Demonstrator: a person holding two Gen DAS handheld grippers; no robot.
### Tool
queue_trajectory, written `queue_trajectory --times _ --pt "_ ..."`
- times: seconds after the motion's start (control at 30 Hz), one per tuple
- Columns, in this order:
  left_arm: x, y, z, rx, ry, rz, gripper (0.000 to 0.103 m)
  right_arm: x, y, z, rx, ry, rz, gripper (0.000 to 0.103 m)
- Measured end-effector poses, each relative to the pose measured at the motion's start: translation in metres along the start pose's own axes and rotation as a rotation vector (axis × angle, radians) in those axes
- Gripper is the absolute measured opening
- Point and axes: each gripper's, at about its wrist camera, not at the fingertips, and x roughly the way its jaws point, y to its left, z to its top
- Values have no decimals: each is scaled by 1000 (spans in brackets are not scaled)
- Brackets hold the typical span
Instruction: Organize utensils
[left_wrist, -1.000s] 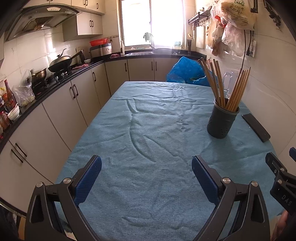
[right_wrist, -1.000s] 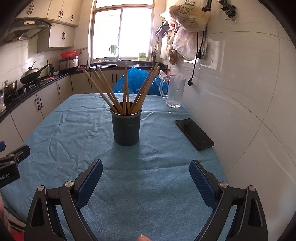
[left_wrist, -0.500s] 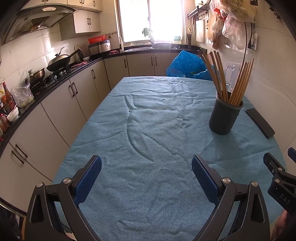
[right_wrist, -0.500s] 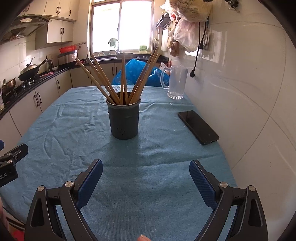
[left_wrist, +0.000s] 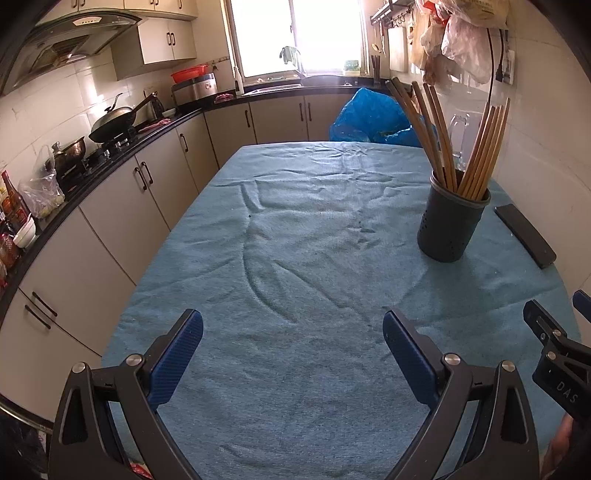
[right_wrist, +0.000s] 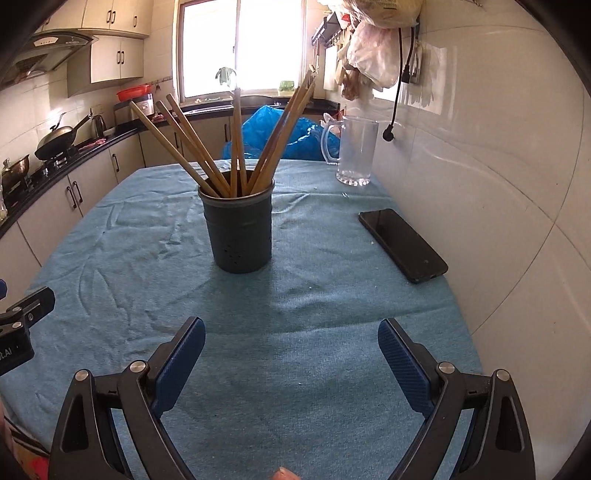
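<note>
A dark round utensil holder (right_wrist: 239, 229) stands upright on the blue tablecloth (right_wrist: 295, 350), with several wooden chopsticks (right_wrist: 236, 147) fanning out of it. In the left wrist view the same holder (left_wrist: 451, 221) stands far right, its chopsticks (left_wrist: 476, 147) leaning both ways. My right gripper (right_wrist: 291, 356) is open over the cloth, a short way in front of the holder, nothing between its fingers. My left gripper (left_wrist: 293, 349) is open too, over bare cloth to the holder's left. Part of the right gripper's frame (left_wrist: 557, 365) shows at the left wrist view's right edge.
A black phone (right_wrist: 402, 245) lies flat right of the holder, near the tiled wall. A clear glass pitcher (right_wrist: 354, 149) stands at the back right, a blue plastic bag (right_wrist: 277, 127) behind the table. Kitchen cabinets and a stove with a wok (left_wrist: 112, 123) run along the left.
Both grippers have drawn slightly closer to the table's far end, and the holder looks a little nearer in the right wrist view. Both stay open; nothing was touched.
</note>
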Motion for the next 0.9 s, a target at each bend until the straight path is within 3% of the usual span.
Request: queue_trajectory --times 0.9 --pt "-4 -12 2 25 -10 13 97 6 -7 -2 11 22 11 97"
